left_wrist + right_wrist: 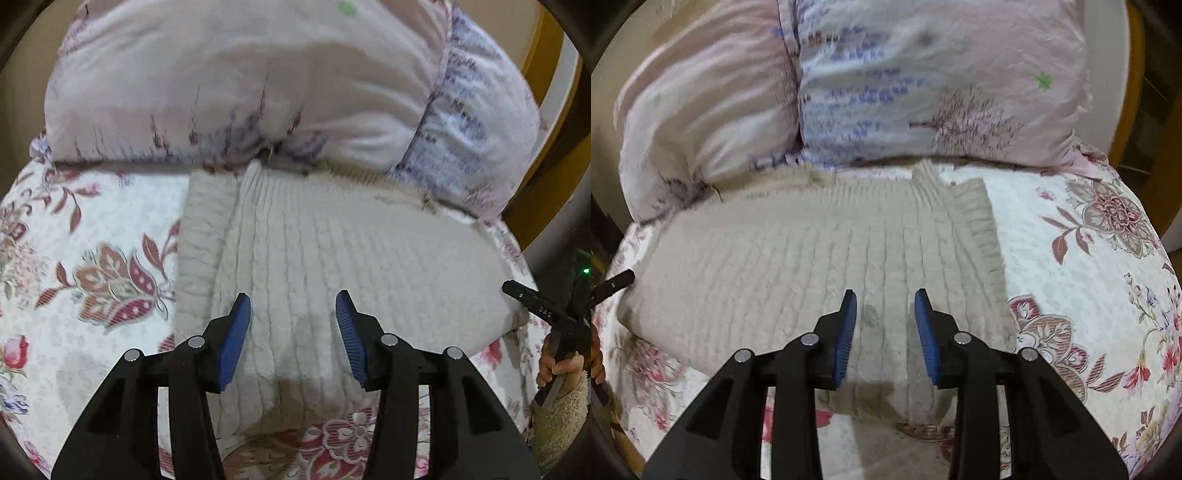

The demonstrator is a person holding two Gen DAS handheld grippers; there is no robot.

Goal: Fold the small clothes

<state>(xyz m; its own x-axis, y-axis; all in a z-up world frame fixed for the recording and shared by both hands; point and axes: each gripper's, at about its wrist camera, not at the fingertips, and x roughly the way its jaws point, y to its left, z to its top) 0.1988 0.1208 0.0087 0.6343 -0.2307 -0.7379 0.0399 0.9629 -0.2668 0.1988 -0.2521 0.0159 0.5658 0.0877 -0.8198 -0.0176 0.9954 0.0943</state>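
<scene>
In the left wrist view the left gripper (293, 308) hangs over the near edge of a cream knit sweater (332, 258), its blue pads parted with nothing between them. The sweater lies flat on a floral bedspread (92, 258), its far edge running up against a pink pillow (221, 92). A ribbed band runs along the sweater's left side in this view. At the far right edge a hand (557, 365) in a fleecy sleeve holds the black body of the other gripper. In the right wrist view the right gripper (885, 308) likewise stands parted and empty above the near edge, with the ribbed band now to the right of its fingers. The garment looks partly folded and just laid down, so the next fold probably wants both grippers on one edge. To do it well, pinch only the top layers at two spread points, lift together, and carry the edge over level so the knit does not bunch or drag the bedspread. Only the left view shows the hand and sleeve, plus a wooden bed frame (543, 55) behind the pillow. Only the right view shows the open bedspread past the ribbed band and a faint dark smudge on the knit between its fingers.
</scene>
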